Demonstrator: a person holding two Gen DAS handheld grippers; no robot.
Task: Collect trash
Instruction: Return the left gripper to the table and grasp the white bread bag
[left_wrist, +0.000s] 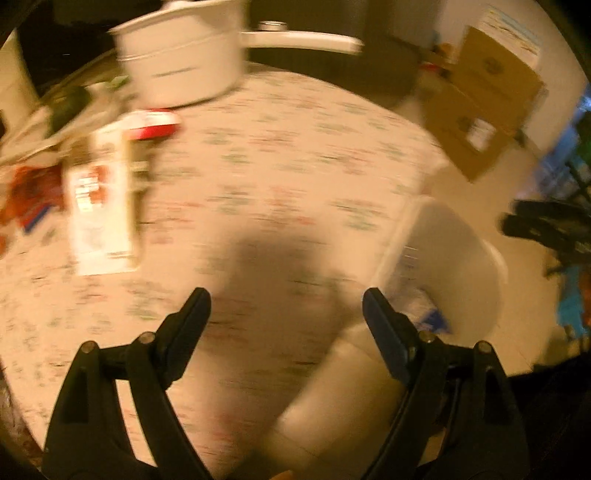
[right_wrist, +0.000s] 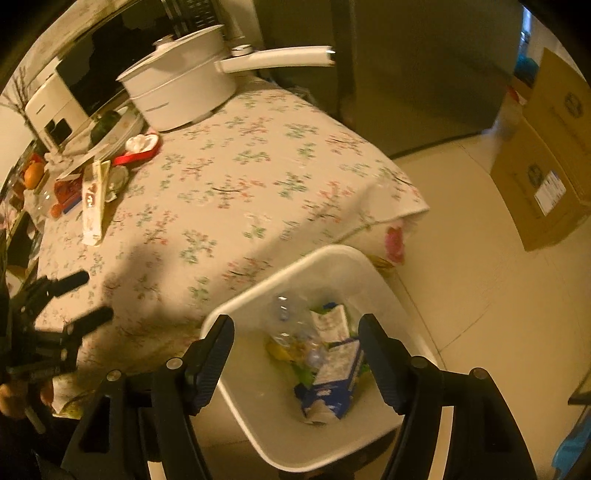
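trash sits in the white bin beside the table

trash (right_wrist: 325, 354) lies in the bottom of the white bin (right_wrist: 258, 291): a crushed clear plastic bottle (right_wrist: 286, 321), a blue-and-white carton (right_wrist: 332, 384) and some green and yellow scraps. the bin stands on the floor, right against the hanging edge of the floral tablecloth (right_wrist: 240, 192).

the right gripper (right_wrist: 297, 332) hangs over the bin's mouth with its jaws spread apart and nothing between them. the left gripper (left_wrist: 286, 304) is over the table near its front edge, jaws wide and empty too; its view is badly blurred.

further back on the table lie a long white carton (right_wrist: 92, 206), a red-and-white lid-like item (right_wrist: 142, 146), red packaging (right_wrist: 68, 192) and a white saucepan (right_wrist: 177, 92) with a long handle. cardboard boxes (right_wrist: 546, 177) stand on the floor at the right.
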